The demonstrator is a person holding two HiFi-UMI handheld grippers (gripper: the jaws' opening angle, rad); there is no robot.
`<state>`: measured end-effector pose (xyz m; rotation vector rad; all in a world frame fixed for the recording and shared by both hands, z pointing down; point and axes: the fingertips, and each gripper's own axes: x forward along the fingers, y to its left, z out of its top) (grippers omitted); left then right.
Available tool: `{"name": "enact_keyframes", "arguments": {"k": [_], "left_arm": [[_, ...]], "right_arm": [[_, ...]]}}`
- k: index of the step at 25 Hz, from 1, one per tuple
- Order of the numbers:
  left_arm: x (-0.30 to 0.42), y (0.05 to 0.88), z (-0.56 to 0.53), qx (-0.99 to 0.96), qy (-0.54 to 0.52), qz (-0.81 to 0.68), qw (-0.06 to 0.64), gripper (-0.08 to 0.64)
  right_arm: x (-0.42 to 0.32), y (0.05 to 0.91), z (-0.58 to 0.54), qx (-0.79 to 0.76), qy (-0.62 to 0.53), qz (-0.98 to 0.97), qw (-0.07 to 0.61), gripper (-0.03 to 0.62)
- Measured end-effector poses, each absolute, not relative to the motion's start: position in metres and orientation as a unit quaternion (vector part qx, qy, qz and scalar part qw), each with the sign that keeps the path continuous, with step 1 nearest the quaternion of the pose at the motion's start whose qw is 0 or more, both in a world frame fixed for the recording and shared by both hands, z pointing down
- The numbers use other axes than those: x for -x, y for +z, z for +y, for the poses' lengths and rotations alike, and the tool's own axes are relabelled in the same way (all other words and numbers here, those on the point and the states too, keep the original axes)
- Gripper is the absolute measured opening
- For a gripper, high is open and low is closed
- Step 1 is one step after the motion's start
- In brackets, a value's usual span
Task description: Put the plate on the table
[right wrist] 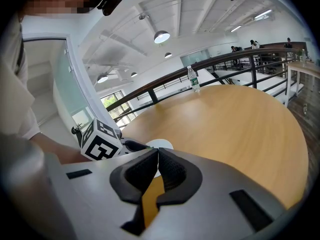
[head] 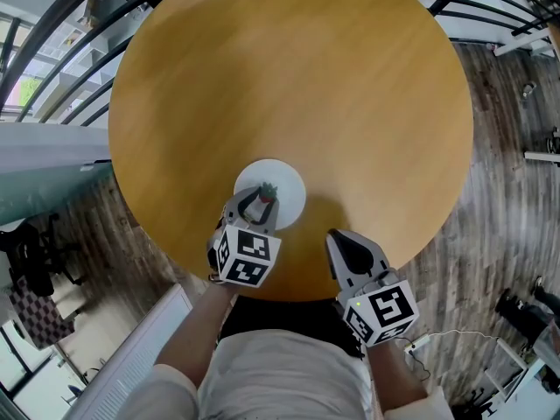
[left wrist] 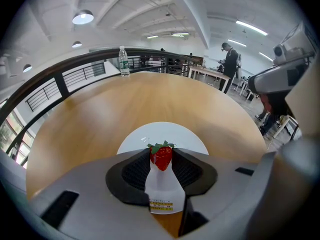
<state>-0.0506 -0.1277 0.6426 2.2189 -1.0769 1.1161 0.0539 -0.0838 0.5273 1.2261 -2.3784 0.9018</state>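
L gripper (head: 260, 201) points steeply down, jaws pinching a strawberry (left wrist: 161, 156) btwn the tips. The white plate (head: 290, 180) lies flat on the round wooden surface (head: 289, 77), right under and just ahead of those tips. Can't tell if the berry touches it. R gripper (head: 339, 241) is just beside the L one, on its right, jaws pressed together w/ nothing btwn them. It's over the near edge of the surface, and the plate is ahead of it to the left. A water bottle (left wrist: 123, 61) stands upright at the far edge, well ahead of both grippers, by the dark railing (left wrist: 60, 76).
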Motion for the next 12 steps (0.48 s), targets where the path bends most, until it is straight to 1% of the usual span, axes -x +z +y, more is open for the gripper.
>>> {"name": "enact_keyframes", "arguments": {"k": [12], "left_arm": [[0.0515,0.6502,-0.1274,-0.797,0.416,-0.378,0.220,0.150]], "right_arm": [[-0.0621,0.5328,-0.0876,-0.442,0.330,-0.819,0.158,0.026]]}}
